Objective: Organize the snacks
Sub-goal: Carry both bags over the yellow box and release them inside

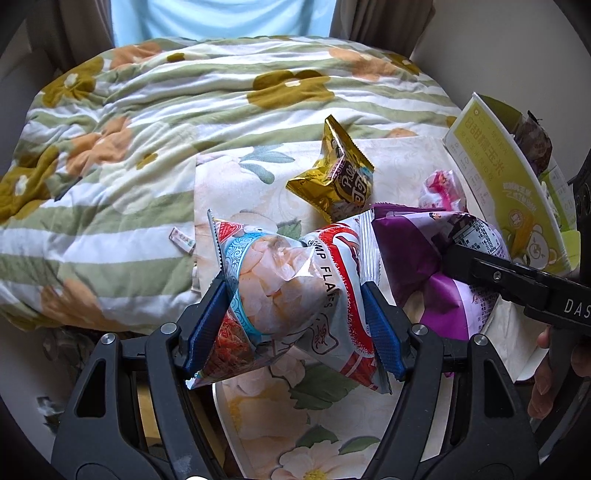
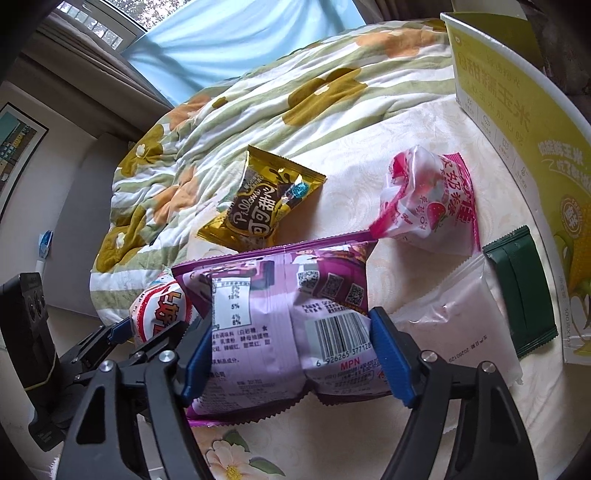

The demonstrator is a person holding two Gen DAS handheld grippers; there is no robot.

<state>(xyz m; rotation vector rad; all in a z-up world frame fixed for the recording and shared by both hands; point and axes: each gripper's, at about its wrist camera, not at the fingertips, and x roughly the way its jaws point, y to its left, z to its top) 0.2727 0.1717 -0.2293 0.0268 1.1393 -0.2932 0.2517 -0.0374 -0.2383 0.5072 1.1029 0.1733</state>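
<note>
Your left claw clamps the shrimp flakes bag at lower centre, your right claw squeezes the purple bag at lower centre, gold packet and pink packet lying on the bed above.

Glossy crinkled foil on the gold packet; the quilt looks like soft matt cloth.

A home bedroom, plainly: a bed spread with a rumpled flower-print quilt in green stripes, a pale blue curtain glowing at the window beyond it, brown drapes alongside, and a framed picture hanging on the plain wall.
</note>
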